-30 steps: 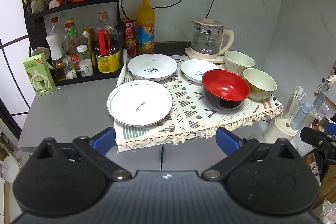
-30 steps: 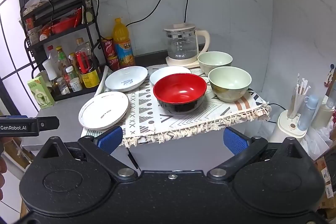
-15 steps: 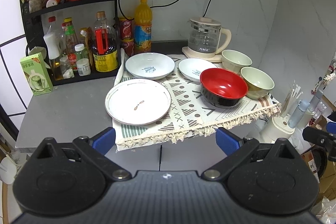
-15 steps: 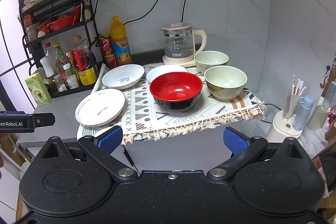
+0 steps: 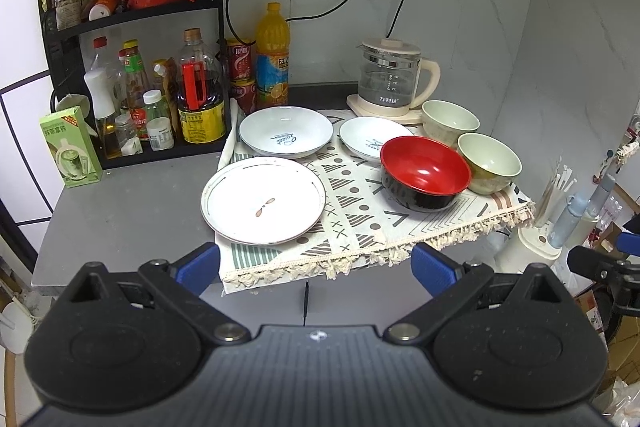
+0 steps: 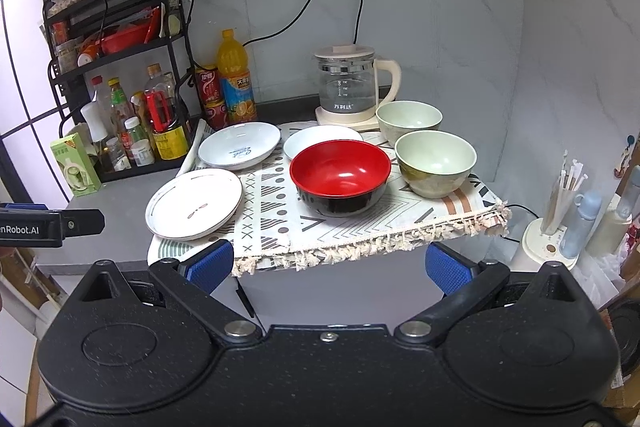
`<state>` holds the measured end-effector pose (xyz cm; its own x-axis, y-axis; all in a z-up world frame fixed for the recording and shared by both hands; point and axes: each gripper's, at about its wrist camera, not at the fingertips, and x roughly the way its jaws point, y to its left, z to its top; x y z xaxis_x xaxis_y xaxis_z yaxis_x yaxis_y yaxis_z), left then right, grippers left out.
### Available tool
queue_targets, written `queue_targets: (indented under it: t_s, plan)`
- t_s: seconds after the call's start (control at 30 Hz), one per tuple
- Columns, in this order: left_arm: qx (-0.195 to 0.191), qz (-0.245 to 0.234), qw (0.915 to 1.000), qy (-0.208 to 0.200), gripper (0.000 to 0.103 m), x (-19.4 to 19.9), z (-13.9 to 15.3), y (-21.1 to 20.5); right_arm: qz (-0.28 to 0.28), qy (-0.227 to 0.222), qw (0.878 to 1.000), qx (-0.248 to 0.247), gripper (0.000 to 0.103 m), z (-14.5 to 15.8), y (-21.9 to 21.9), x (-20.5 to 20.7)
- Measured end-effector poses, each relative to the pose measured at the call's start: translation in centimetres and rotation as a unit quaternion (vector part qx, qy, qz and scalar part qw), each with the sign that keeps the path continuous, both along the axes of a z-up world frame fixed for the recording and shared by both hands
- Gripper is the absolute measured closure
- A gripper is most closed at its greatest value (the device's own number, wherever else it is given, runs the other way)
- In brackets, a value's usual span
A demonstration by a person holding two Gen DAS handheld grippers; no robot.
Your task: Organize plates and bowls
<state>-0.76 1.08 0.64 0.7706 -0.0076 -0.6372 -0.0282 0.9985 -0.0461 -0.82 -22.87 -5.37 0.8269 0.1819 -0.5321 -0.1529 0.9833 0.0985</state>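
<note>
Both grippers have barely shifted over the last second, only a slight drift of view, so nothing is picked yet and the task reads as not started. Left gripper and right gripper hover off the front edge of the patterned fringed cloth, blue-padded fingers spread wide, holding nothing. Nearest on the cloth, front left: flat white plate with a small brown motif, overhanging onto the grey countertop. Right of it sits the red-inside, black-outside bowl, with a pale green bowl just beside it, possibly touching. Behind the flat plate: white deep plate with blue lettering; right of that, a smaller white dish partly hidden by the red bowl. Second pale green bowl at the cloth's back right. Likely plan: nest bowls, stack plates. Obstacles: glass electric kettle on a cream base crowds the back bowl; bottles and cans on the black rack crowd the lettered plate's left. Cloth hangs over the edge; dragging could pull it.
</note>
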Motion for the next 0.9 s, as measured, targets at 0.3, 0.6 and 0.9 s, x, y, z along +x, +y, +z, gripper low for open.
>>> queue_targets:
  t_s: [0.3, 0.6, 0.9]
  plan:
    - [0.005, -0.001, 1.0, 0.006, 0.002, 0.6, -0.6, -0.2, 0.003, 0.004, 1.0, 0.0, 0.0, 0.0, 0.2, 0.6]
    - [0.009, -0.002, 1.0, 0.0, 0.002, 1.6, -0.6, -0.1, -0.002, 0.008, 1.0, 0.0, 0.0, -0.2, 0.3, 1.2]
    - [0.001, 0.006, 1.0, 0.003, 0.002, 2.4, -0.7, 0.2, -0.007, 0.011, 1.0, 0.004, 0.0, -0.4, -0.2, 2.3]
